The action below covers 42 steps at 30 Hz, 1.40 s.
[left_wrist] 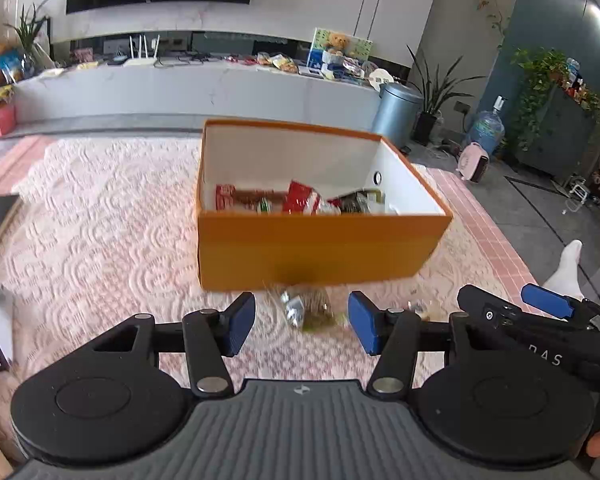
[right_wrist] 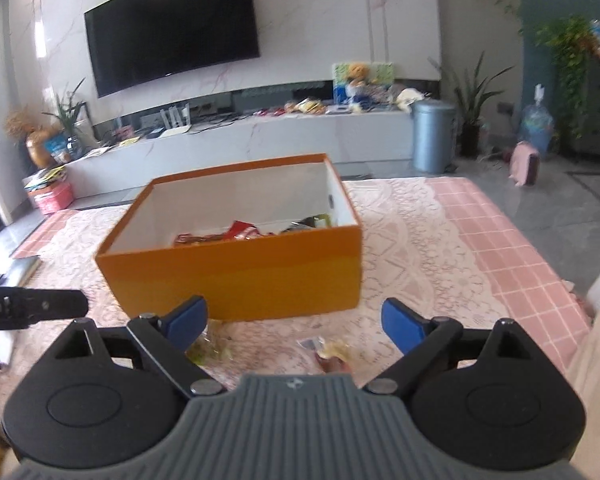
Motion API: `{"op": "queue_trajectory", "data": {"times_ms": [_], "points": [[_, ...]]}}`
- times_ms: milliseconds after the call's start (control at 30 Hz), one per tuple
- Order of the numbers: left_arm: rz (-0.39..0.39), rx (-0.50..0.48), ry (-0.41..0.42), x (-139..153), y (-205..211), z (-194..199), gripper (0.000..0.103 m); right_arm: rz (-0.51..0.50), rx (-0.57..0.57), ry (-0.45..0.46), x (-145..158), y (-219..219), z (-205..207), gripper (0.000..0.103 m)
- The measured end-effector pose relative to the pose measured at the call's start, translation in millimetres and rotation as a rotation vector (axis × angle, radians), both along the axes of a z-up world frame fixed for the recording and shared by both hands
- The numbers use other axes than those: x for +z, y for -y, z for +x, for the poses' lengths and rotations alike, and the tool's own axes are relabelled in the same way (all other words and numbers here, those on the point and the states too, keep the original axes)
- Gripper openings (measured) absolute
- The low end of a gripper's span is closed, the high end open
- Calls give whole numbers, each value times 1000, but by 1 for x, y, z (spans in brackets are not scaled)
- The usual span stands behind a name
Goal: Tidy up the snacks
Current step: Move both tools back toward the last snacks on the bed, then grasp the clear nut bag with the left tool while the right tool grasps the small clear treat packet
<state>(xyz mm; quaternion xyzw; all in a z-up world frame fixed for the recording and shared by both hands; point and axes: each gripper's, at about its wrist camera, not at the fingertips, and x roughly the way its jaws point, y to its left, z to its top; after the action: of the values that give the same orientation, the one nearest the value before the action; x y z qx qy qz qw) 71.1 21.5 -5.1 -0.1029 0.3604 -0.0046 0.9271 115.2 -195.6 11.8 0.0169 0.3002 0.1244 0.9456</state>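
One orange box [left_wrist: 316, 248] with a few snacks inside, two packets [right_wrist: 212, 350] [right_wrist: 332, 350] loose near it. Left gripper [left_wrist: 302, 326] and right gripper [right_wrist: 294, 324] tilt down, both spread, empty.

Left gripper [left_wrist: 302, 326] and right gripper [right_wrist: 294, 326] — both tilted downward, jaws apart, empty.

Home living room: wall television [right_wrist: 172, 28], houseplants [left_wrist: 440, 84]

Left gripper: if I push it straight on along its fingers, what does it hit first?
Most likely the clear snack packet on the lace cloth, lying between the open left gripper and the orange box. Depth is uncertain.
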Motion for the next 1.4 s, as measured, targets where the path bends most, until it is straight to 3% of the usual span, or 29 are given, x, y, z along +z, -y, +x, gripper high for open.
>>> {"op": "queue_trajectory", "data": {"times_ms": [133, 433, 1400], "points": [[-30, 0, 22, -10, -8, -6, 64, -17, -7, 14, -19, 1, -8, 91], [-49, 5, -7, -33, -10, -6, 67, -96, -10, -72, -60, -9, -1, 94], [-83, 41, -113, -76, -22, 30, 67, -211, 57, -149, -100, -41, 58, 96]]}}
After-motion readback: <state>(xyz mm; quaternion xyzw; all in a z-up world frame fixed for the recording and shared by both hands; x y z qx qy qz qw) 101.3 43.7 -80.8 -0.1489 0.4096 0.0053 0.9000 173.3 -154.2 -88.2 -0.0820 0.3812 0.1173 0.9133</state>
